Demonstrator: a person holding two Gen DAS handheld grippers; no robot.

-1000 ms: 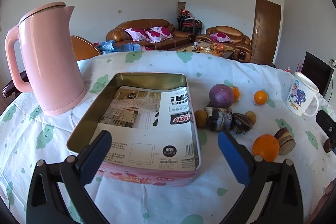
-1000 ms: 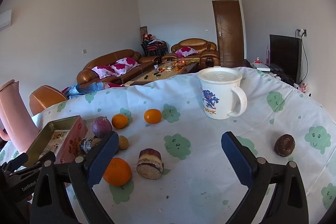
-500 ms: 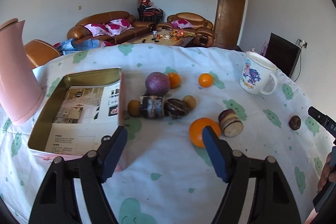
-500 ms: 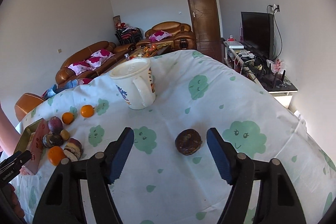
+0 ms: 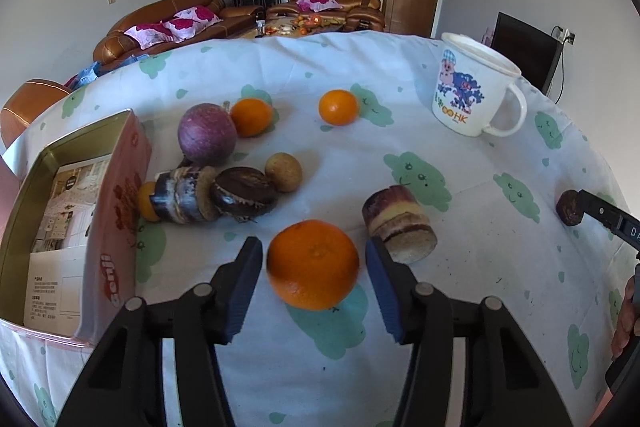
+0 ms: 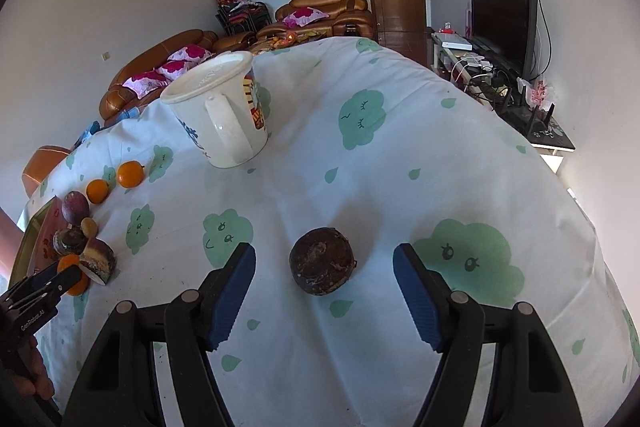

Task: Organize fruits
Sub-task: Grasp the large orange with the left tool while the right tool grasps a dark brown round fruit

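While both grippers' fingers are closing, the left gripper flanks the orange, seemingly untouched, and the right gripper clears the dark fruit.

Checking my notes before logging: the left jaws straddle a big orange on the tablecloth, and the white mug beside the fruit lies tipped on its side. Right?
Not quite. The big orange does sit between the left jaws, which are closing on it, but the white mug stands upright on the tablecloth, not tipped over. The left wrist view shows it.

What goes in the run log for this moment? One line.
left gripper: closing around orange | right gripper: closing around dark round fruit | neither gripped
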